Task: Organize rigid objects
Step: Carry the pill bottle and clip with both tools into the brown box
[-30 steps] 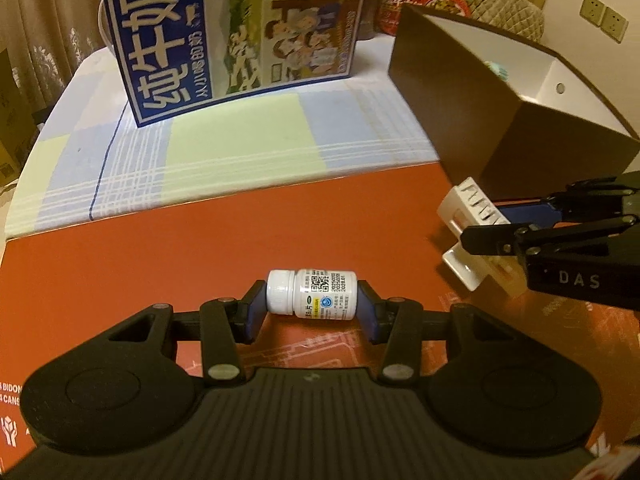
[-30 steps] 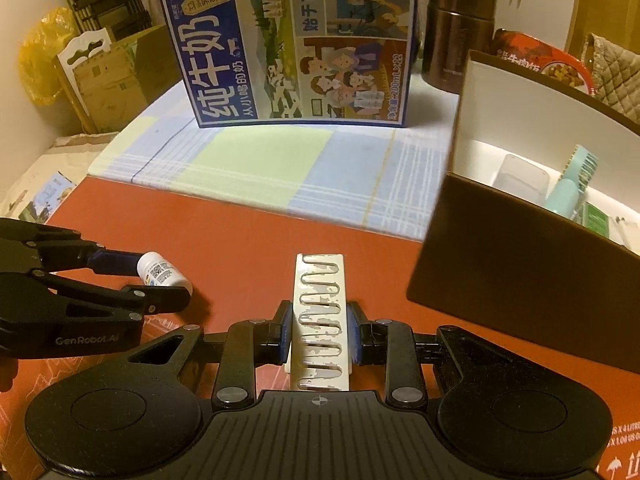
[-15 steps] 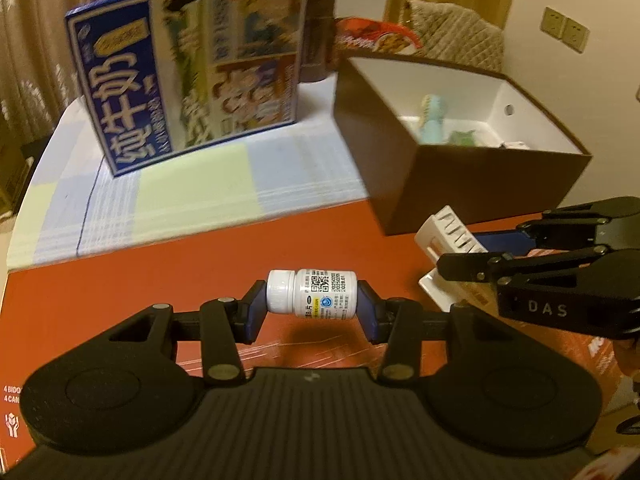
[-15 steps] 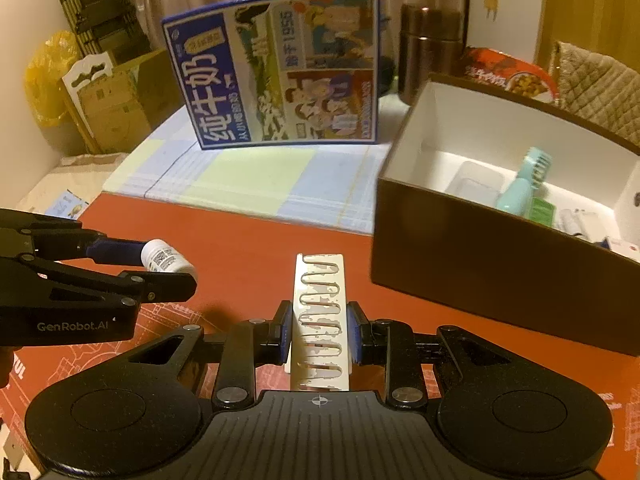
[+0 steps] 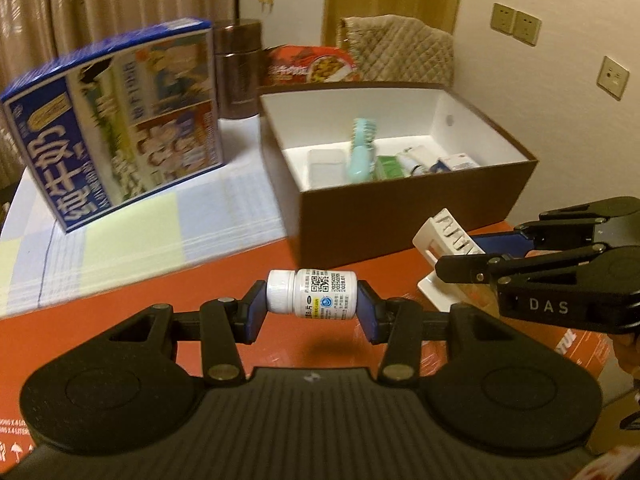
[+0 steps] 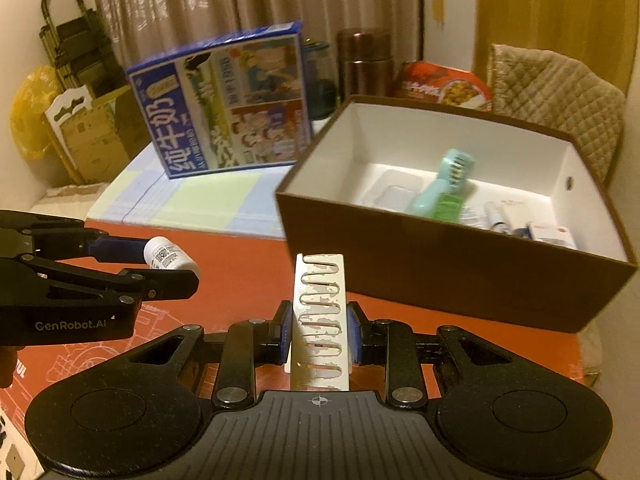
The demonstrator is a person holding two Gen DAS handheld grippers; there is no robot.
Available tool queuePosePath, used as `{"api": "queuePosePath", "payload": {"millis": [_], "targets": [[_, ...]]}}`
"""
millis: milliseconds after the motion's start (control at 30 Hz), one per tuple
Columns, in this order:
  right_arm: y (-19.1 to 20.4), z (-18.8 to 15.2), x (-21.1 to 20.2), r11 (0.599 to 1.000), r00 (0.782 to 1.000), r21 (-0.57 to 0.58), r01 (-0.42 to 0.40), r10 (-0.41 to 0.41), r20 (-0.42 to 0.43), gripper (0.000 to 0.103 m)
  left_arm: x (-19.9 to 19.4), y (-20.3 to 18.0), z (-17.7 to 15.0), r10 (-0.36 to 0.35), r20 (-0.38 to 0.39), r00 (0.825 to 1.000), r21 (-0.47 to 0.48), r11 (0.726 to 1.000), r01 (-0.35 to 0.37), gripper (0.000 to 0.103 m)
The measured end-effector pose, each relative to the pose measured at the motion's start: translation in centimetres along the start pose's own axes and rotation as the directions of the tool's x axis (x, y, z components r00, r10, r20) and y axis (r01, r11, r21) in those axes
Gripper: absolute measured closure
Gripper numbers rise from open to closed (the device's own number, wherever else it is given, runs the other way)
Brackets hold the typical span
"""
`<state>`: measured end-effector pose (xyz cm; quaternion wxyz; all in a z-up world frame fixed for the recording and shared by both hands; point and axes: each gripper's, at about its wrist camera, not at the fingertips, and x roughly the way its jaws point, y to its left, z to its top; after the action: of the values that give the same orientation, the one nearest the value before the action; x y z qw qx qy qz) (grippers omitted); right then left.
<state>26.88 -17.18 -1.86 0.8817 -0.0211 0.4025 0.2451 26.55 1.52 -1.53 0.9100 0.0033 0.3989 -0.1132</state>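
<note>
My left gripper is shut on a small white pill bottle, held sideways above the red table. The same bottle shows at the left of the right wrist view, in the left gripper. My right gripper is shut on a flat white slotted rack; that rack also appears at the right in the left wrist view, held by the right gripper. Ahead stands an open brown box with a white inside, holding a teal brush and several small items.
A blue milk carton stands on a checked cloth at the back left. Behind the brown box are a brown flask, a red food package and a quilted cushion. Cardboard boxes lie far left.
Both grippers have risen and come nearer the brown box with their loads held; the box's inside now shows fully in both views.
</note>
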Motion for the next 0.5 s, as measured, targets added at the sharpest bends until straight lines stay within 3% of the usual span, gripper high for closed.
{"api": "queuePosePath", "payload": {"millis": [500], "targets": [[-7.1, 1.9, -3.4, 0.999, 0.996, 0.031, 0.034, -0.036, 0.076, 0.078, 2.2, -5.4, 5.8, -0.002, 0.062, 0.998, 0.07, 0.998, -0.002, 0.06]]}}
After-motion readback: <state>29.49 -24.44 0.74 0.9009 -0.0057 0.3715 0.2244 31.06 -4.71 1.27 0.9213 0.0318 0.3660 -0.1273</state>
